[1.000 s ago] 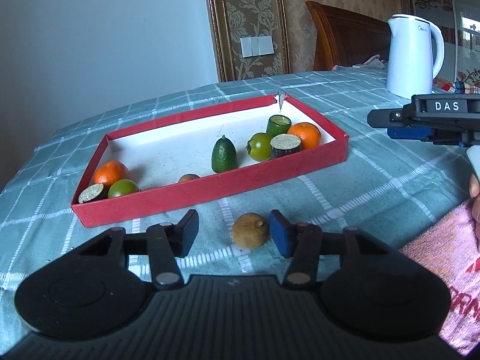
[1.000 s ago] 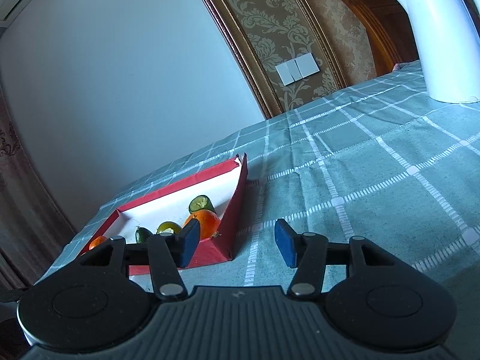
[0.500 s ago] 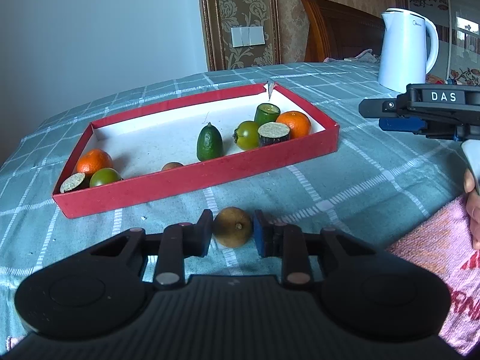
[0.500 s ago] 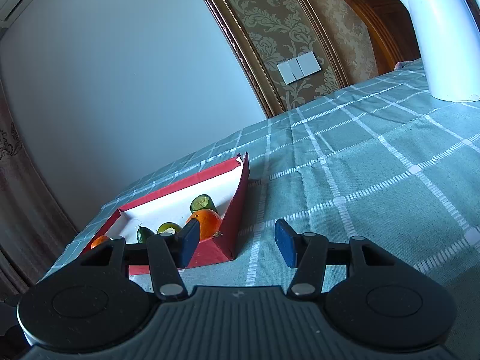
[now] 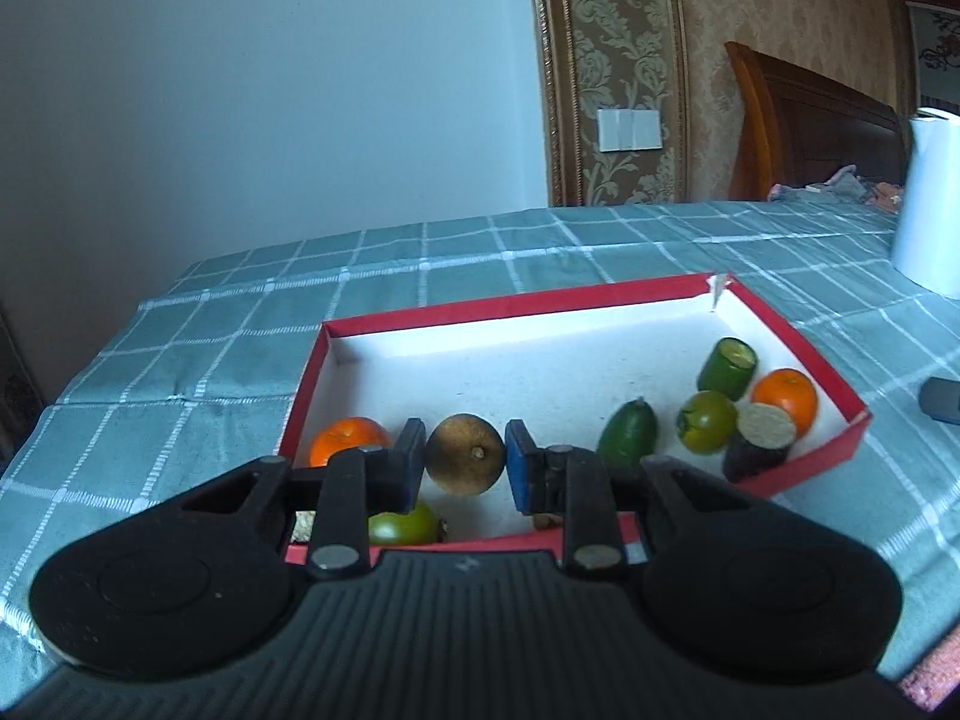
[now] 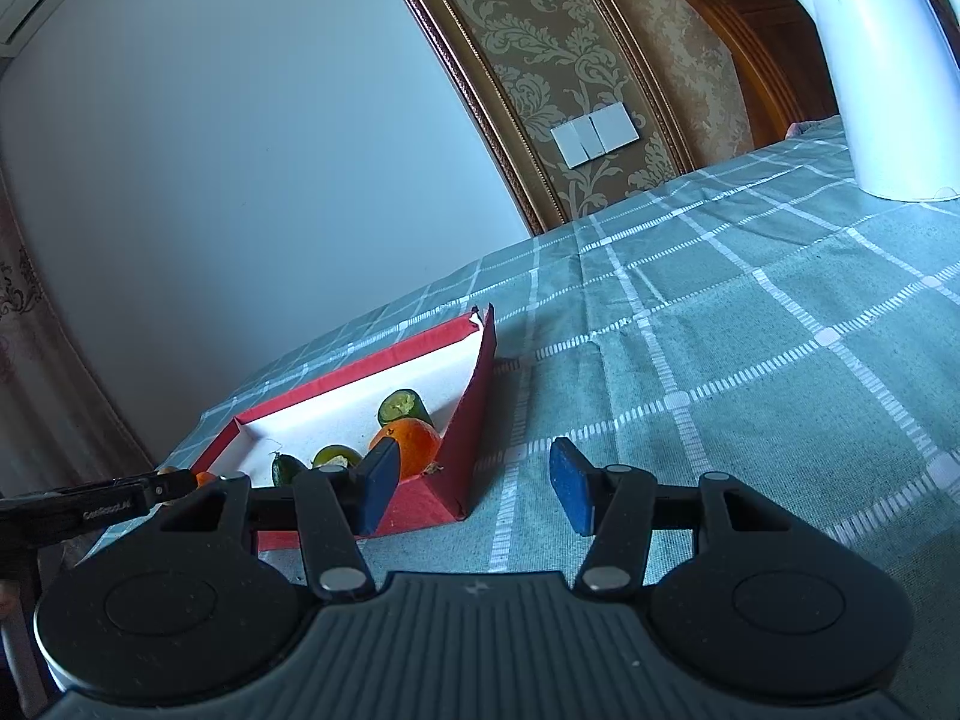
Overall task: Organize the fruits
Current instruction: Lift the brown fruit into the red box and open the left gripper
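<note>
While left hand-held gripper [image 5: 465, 468] pinches kiwi [image 5: 465, 453] above tray [image 5: 798, 348], right [image 6: 474, 489] spread.

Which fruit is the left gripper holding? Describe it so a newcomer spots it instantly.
Find the red tray on the checked tablecloth. Over its near side, the left gripper is shut on a brown fruit. It is the only dull brown, round one, with oranges and green fruit around it.

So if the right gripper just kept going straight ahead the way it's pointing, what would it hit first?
Probably only the checked tablecloth: the right gripper is open and empty, the red tray lies just left of its line, though depth is unclear.
</note>
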